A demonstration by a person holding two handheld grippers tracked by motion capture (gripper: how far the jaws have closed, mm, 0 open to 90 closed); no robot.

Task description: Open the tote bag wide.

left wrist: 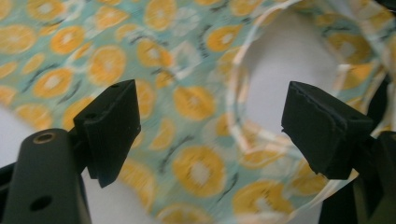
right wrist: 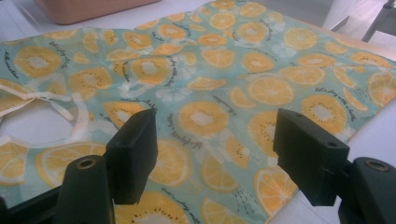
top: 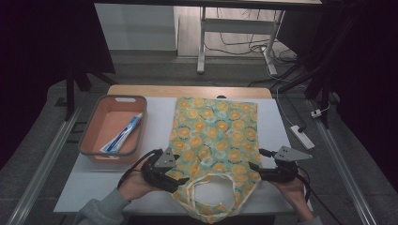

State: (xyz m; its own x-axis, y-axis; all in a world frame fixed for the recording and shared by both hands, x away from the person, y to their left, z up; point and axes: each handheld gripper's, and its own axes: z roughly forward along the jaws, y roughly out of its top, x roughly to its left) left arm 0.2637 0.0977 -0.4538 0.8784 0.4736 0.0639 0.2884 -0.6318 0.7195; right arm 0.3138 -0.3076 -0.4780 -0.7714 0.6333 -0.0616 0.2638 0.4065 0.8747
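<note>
A teal cloth bag (top: 213, 136) printed with orange slices lies flat on the white table, its pale handles (top: 206, 185) looped at the near end. My left gripper (top: 176, 180) sits at the bag's near left edge, open, jaws spread over the fabric (left wrist: 196, 140) beside the handle loop (left wrist: 238, 116). At the near right edge my right gripper (top: 256, 168) is open too, its jaws apart above the printed cloth (right wrist: 210, 116). Neither holds anything.
An orange-pink bin (top: 114, 126) stands at the left of the table with a blue-and-white toothpaste tube (top: 123, 133) inside; its wall (right wrist: 88, 7) appears in the right gripper view. A white power strip (top: 302, 136) lies on the floor at the right.
</note>
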